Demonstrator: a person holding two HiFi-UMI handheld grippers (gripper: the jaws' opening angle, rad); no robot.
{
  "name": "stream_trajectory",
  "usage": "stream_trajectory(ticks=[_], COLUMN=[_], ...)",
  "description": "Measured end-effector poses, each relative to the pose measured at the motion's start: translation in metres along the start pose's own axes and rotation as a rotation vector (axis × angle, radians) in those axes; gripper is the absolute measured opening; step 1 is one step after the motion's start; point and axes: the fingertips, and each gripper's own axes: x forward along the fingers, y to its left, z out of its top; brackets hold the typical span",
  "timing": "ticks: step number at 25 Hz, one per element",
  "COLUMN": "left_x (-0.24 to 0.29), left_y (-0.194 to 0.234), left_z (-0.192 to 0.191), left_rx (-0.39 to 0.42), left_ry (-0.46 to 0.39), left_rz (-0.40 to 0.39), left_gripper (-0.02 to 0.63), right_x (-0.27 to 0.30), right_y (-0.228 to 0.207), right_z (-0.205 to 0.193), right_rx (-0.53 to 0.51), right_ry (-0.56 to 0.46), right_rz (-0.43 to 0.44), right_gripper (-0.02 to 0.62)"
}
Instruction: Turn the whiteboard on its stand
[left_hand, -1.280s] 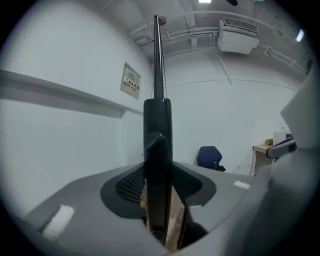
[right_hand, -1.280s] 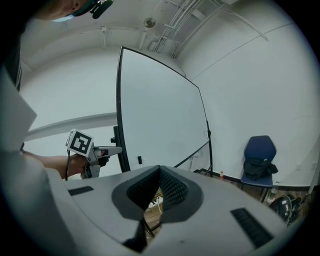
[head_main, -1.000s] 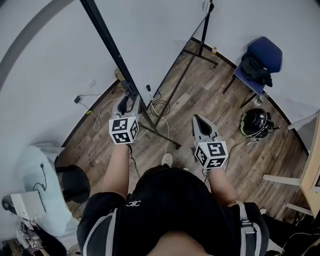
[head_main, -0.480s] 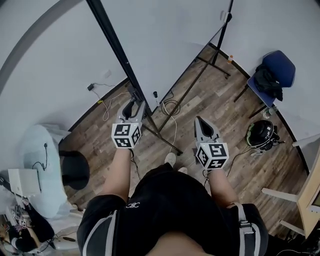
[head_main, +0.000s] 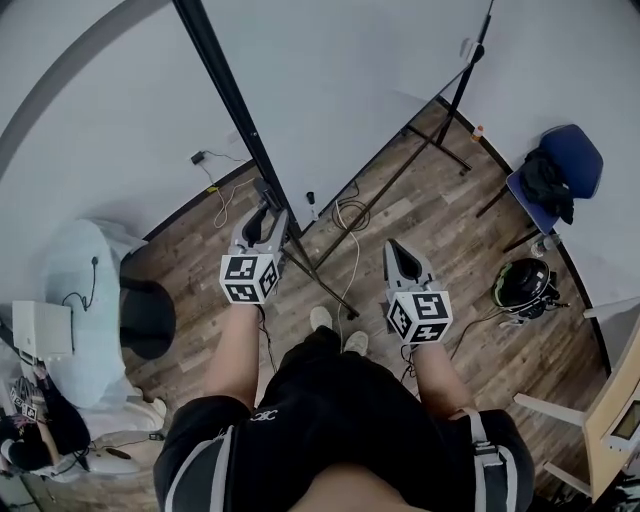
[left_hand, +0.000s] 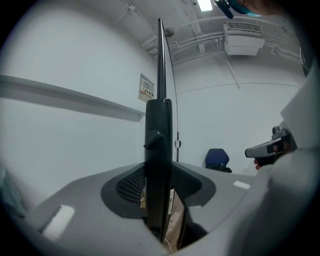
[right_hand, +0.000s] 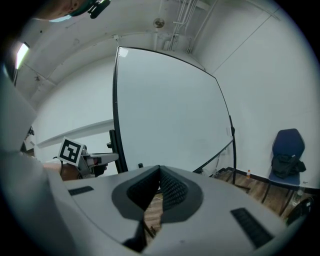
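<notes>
Left tongs (left_hand: 159, 172) clamp the whiteboard's post (left_hand: 159, 120); right tongs (right_hand: 160, 170), apparently together, view its face (right_hand: 170, 110).

Ahead blocked: black metal whiteboard post (head_main: 225, 90), white board panel (head_main: 340, 90). Black stand feet (head_main: 440, 147) and white cable loops (head_main: 348, 215) clutter brown wood floor (head_main: 430, 240). Right side open until blue chair (head_main: 555, 180), black helmet (head_main: 522, 285). Pale round table (head_main: 75, 290) left.

We're in a bare office or lab room here: white walls, wood-look floor (head_main: 430, 215), exposed pipes (right_hand: 172, 17) and an air-conditioning unit (left_hand: 243, 40) overhead, a whiteboard (right_hand: 165, 110) on its stand, a blue chair (head_main: 558, 175), cables (head_main: 345, 215) trailing.
</notes>
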Motion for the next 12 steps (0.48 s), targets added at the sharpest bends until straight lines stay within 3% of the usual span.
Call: stream_trajectory(ticks=[4, 12], left_x=[-0.012, -0.033], left_y=[0.007, 0.012], left_z=[0.0, -0.007], left_rx=[-0.005, 0.004], left_ry=[-0.006, 0.011], left_rz=[0.019, -0.03], left_gripper=[0.166, 0.166], right_x=[-0.003, -0.006], right_y=[0.004, 0.031], right_z=[-0.001, 0.008], right_rx=[-0.004, 0.011], right_ry=[-0.007, -0.063], right_rz=[-0.004, -0.061], right_gripper=[0.005, 0.005])
